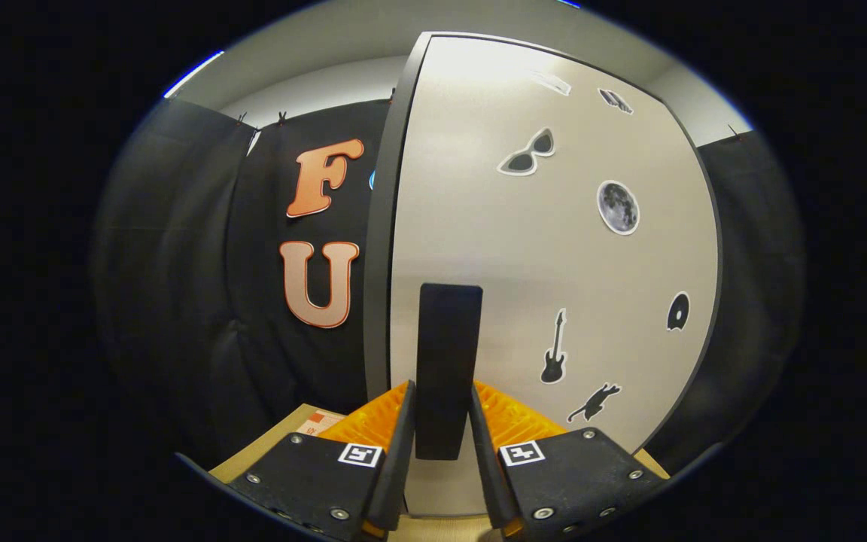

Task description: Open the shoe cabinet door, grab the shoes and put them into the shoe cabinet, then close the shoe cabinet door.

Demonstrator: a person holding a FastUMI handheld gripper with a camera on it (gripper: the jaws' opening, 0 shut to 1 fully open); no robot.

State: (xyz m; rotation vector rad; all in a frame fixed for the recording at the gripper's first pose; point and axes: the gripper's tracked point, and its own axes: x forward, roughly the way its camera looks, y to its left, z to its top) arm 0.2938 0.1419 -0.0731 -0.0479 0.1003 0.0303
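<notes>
The shoe cabinet door (554, 248) stands right in front of me, a pale panel with a dark edge and several black stickers on it. A dark upright handle (447, 354) is fixed to the door near its left edge. My gripper (441, 410) has both fingers pressed against the sides of this handle, shut on it. The door's left edge (379, 248) stands out against the black cloth behind, but I cannot tell how far the door is swung. No shoes are in sight here.
Black cloth booth walls (177, 263) stand left and right of the cabinet. A light wooden surface (268, 444) with a small orange and white card (319, 421) lies low on the left, just beside my fingers.
</notes>
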